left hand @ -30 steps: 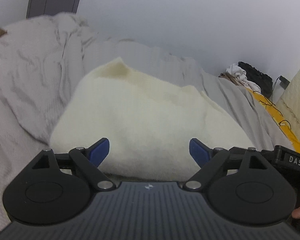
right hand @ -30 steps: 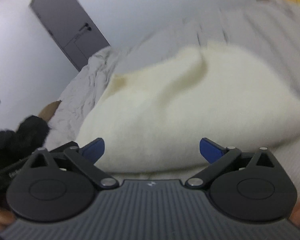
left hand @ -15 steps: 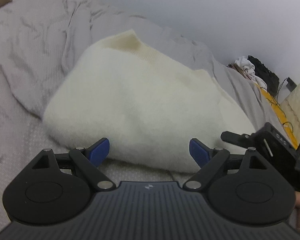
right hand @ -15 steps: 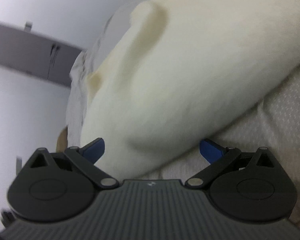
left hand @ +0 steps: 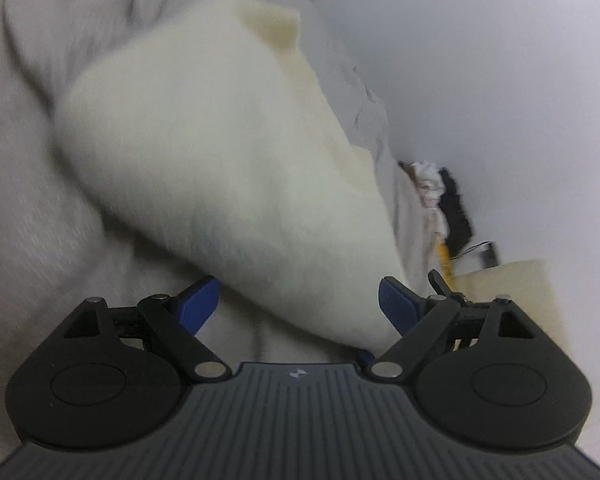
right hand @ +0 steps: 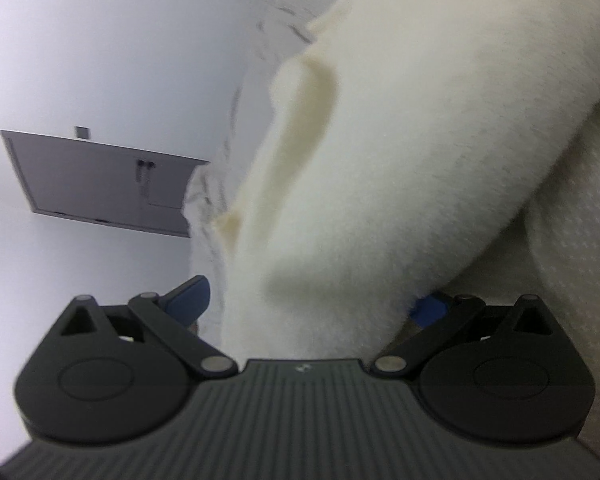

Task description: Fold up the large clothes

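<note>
- A large cream-white fleece garment (left hand: 228, 168) lay in a thick, soft heap on a bed covered with a light grey textured sheet (left hand: 28, 216).
- In the left wrist view, the left tool (left hand: 298, 306) stood with its two blue fingertips (left hand: 198, 304) spread wide apart.
- The near edge of the fleece garment reached down between those fingertips, closer to the right one, but neither fingertip pressed on it.
- Under the left part of this tool only the grey sheet was seen.
- In the right wrist view, the right tool (right hand: 306, 304) also had its blue fingertips (right hand: 188, 300) far apart, and the whole picture was tilted to one side.
- The lower edge of the fleece garment (right hand: 400, 152) came down into the gap of the right tool and covered part of the right-side fingertip.
- The left-side fingertip of that tool was free of the cloth, so the tool was not pinching it.
- A folded-over flap with a yellowish inner side showed on the upper part of the garment in both views.
- A rumpled pale grey blanket (left hand: 80, 20) lay behind the garment, against a plain white wall (left hand: 480, 60).
- At the far end of the bed, in the left view, a small pile of white and black clothes (left hand: 440, 196) was seen, with something yellow just below it.
- A grey door (right hand: 100, 184) was seen in the right view, beside the white wall.
- Both pictures were a little blurred.
</note>
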A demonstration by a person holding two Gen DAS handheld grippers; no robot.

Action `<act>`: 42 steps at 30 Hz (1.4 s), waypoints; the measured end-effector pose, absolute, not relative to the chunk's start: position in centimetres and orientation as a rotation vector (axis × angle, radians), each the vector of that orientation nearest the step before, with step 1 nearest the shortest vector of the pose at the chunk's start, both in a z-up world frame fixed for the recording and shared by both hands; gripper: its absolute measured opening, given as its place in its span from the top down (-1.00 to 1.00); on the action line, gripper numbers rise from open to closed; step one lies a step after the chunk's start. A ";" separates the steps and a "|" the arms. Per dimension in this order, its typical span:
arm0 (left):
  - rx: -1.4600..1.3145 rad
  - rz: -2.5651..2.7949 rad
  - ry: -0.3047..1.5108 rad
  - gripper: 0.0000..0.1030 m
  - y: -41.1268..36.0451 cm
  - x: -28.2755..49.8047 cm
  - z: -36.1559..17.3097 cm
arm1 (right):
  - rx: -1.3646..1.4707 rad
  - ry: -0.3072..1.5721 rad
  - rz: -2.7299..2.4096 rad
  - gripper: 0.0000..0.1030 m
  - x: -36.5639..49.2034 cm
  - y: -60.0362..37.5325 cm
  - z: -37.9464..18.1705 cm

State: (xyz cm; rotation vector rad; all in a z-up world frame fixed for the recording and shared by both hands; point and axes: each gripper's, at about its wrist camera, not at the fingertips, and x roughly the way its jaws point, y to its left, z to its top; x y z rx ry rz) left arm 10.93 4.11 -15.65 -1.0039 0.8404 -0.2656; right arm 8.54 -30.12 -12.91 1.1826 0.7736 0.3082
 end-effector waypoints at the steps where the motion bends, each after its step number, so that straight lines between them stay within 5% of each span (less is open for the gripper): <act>1: -1.039 -0.276 0.841 -0.75 4.2 11.0 -16.1 | 1.185 0.761 0.316 -1.00 8.3 -30.4 -12.6; 18: -1.328 -0.085 0.760 -0.63 6.6 12.1 -20.0 | 1.197 0.791 0.214 -1.00 6.7 -31.0 -14.4; 24: -1.350 -0.043 0.738 -0.48 7.6 11.4 -20.3 | 1.214 0.744 0.064 -0.99 5.4 -32.5 -14.8; 28: -1.312 -0.006 0.730 -0.19 8.3 11.2 -19.9 | 1.173 0.669 -0.001 -0.98 5.2 -33.5 -14.4; 37: -1.140 0.000 0.654 0.38 7.3 11.8 -16.7 | 1.044 0.687 -0.017 -0.08 6.3 -33.4 -13.6; 42: -1.093 -0.002 0.607 0.45 7.2 10.4 -14.5 | 1.006 0.620 0.038 0.13 5.7 -33.2 -11.7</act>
